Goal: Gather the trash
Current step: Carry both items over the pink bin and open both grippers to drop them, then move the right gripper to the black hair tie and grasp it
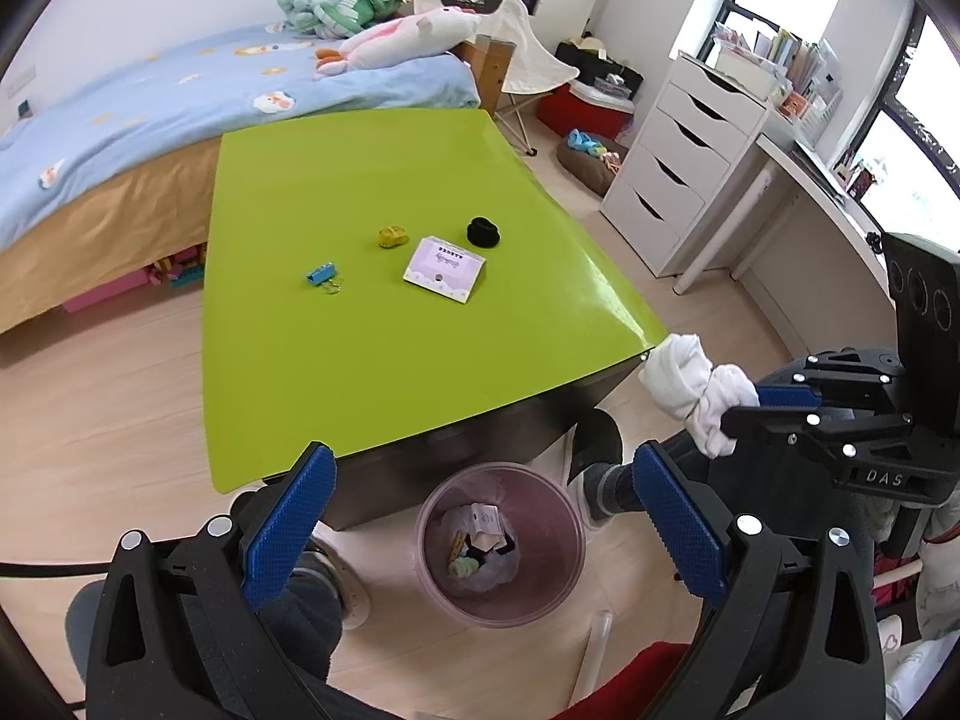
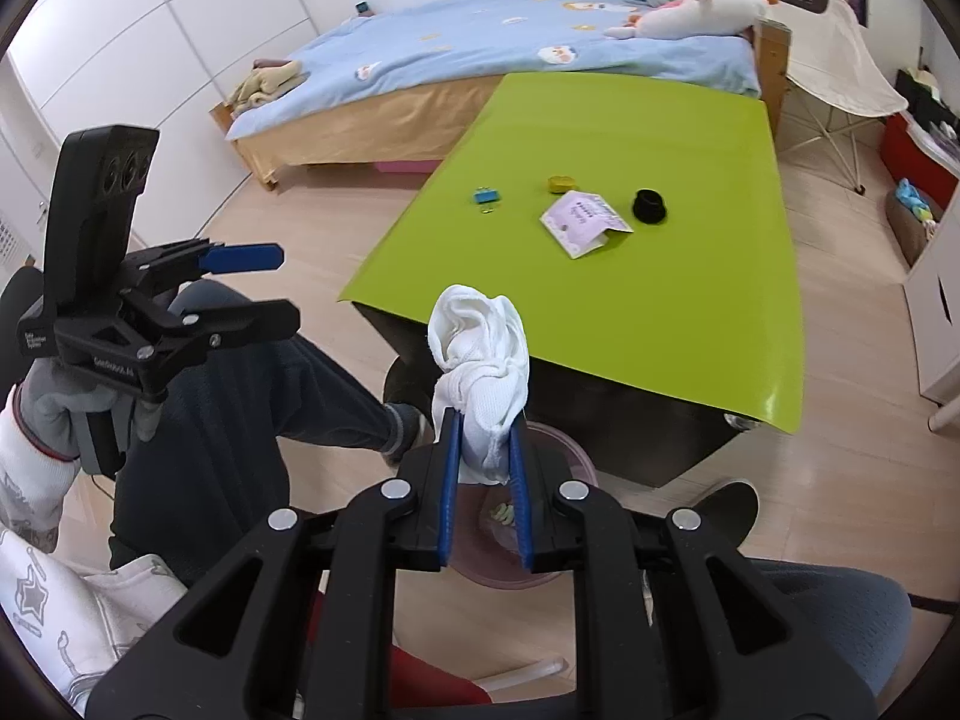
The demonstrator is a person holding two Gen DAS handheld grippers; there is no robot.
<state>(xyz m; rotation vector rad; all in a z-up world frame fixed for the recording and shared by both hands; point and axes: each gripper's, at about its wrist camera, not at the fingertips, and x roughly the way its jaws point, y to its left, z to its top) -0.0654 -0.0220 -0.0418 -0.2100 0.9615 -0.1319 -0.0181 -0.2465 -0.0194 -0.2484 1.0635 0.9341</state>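
My right gripper (image 2: 485, 420) is shut on a crumpled white tissue (image 2: 480, 354) and holds it in the air by the green table's near corner, above the pink trash bin (image 2: 558, 441). The tissue (image 1: 696, 387) and the right gripper (image 1: 741, 411) also show in the left wrist view. My left gripper (image 1: 480, 480) is open and empty, above the bin (image 1: 432, 528), which holds several scraps. On the green table (image 1: 372, 360) lie a blue binder clip (image 1: 319, 274), a yellow item (image 1: 393, 236), a pink card (image 1: 444, 269) and a black object (image 1: 485, 231).
A bed with a blue cover (image 1: 150, 102) stands beyond the table. White drawers (image 1: 678, 162) and a desk stand at the right. The person's legs and shoes (image 1: 594, 438) are beside the bin. The floor is wood.
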